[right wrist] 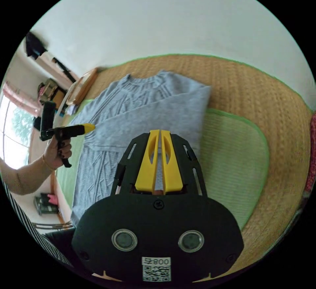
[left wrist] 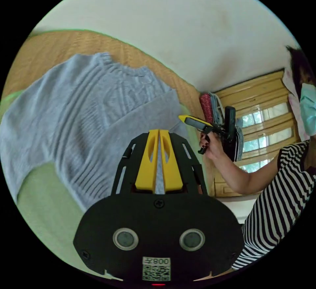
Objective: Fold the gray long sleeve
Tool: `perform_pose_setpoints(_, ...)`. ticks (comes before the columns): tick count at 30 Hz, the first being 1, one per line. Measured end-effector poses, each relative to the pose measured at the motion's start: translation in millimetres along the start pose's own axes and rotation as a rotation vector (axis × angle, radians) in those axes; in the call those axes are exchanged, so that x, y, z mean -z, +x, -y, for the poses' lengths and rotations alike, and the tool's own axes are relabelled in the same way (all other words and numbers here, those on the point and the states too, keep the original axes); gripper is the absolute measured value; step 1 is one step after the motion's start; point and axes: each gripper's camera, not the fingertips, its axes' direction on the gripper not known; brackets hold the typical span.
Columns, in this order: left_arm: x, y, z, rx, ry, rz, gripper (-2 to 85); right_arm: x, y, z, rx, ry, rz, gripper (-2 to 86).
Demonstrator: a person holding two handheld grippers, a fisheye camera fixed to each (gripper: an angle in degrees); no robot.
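Sweater (right wrist: 141, 111) flat (sleeve folded across) | left gripper (left wrist: 159, 134) closed, empty | right gripper (right wrist: 159, 134) likewise

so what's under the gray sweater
A green mat lies under the sweater, and that sits on a woven straw mat. One sleeve is folded across the sweater's front, covering the knit beneath. Whatever else lies under the sweater is hidden.

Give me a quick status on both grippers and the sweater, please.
Left gripper, right gripper: jaws shut, empty, above cloth. Gray sweater flat on mat, one sleeve folded across. Nothing in the way.
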Motion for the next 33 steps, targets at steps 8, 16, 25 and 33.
perform_pose_setpoints(8,-103.9,44.4,84.7,-0.221,-0.100,-0.038,0.3,-13.4,-13.2,-3.5,0.078,-0.042,-0.230,0.2)
perform_pose_setpoints(16,-135.5,35.8,85.1,-0.194,-0.177,0.100,0.1,4.6,-13.4,-12.5,0.016,0.028,-0.186,0.1)
perform_pose_setpoints(25,-146.8,34.7,85.1,-0.266,-0.187,0.215,0.1,21.9,13.8,-1.5,-0.109,0.026,0.004,0.1)
perform_pose_setpoints(33,-89.3,25.1,12.9,-0.251,-0.138,0.180,0.1,44.2,16.4,7.8,-0.155,0.063,0.038,0.0)
